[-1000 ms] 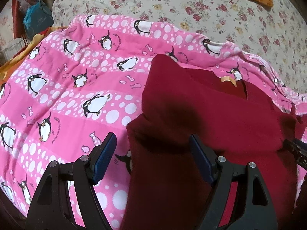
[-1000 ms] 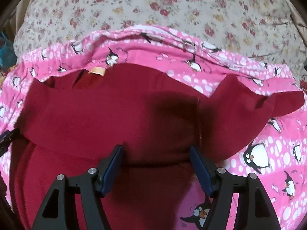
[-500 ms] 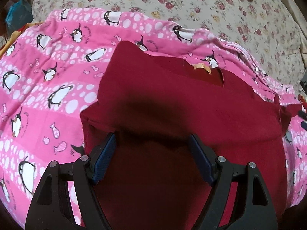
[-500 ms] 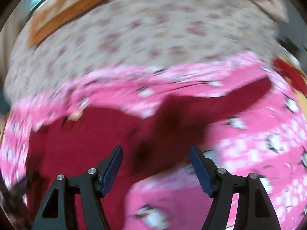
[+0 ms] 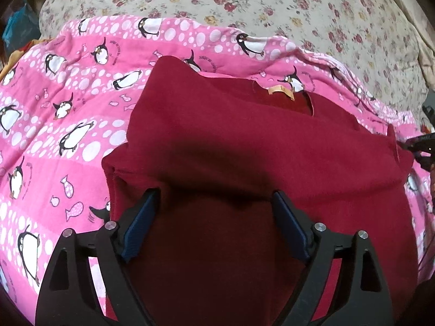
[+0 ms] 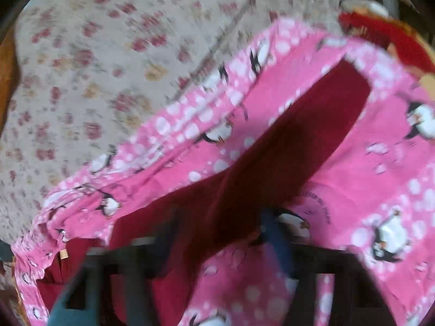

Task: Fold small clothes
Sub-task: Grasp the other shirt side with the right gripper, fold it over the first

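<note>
Dark red top (image 5: pixel 244 141) lies on the pink penguin blanket (image 5: pixel 68 125), which covers a floral bedspread (image 5: pixel 272 5). Neck opening with tan label (image 5: pixel 281 92) faces away from me. One side already sits folded in over the body; the other sleeve (image 6: pixel 299 135) stretches out flat across the blanket in the right wrist view.

Step in hand, as I judge it: bring that loose sleeve in over the body to match the folded side.

How I'd do it well:
- Pinch the sleeve near its cuff, taking only the sleeve fabric and not the blanket under it.
- Lift low and carry it straight across so the crease runs parallel to the folded side.
- Use the left gripper (image 5: pixel 214 212) to hold down the body, so the folded flap doesn't drag open.
- Lay it down flat, then let go; the knit looks soft and likely to bunch.

Fingers:
- Left: blue pads (image 5: pixel 141 225) wide apart, straddling the fold edge of the top. Pad tips look close to or brushing the cloth; nothing pinched.
- Right gripper (image 6: pixel 214 231): view heavily blurred. It's over the base of the sleeve, but I cannot tell whether the fingers are apart or closed on fabric.
</note>
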A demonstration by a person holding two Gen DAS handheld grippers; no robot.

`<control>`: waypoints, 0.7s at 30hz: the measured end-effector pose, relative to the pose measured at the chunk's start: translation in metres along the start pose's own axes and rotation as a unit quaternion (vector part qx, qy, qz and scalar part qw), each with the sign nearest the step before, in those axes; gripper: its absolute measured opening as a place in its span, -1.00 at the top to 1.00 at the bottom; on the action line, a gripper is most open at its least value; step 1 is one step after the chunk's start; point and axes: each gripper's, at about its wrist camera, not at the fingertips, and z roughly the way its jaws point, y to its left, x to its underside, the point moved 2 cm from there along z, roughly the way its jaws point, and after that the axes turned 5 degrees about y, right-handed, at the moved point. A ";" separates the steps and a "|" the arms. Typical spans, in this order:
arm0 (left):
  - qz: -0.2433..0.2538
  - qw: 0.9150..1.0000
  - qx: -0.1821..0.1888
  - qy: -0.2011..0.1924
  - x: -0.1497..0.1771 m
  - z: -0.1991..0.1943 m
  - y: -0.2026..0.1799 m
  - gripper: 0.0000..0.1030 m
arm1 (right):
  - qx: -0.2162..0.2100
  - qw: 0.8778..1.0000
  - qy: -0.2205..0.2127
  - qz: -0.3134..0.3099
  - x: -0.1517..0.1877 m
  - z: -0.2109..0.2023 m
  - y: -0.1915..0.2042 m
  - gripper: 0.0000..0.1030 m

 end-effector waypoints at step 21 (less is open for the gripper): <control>0.012 1.000 -0.015 -0.001 0.001 0.003 -0.004 -0.74 | -0.104 0.988 -0.085 0.074 0.034 -0.073 -0.129 0.01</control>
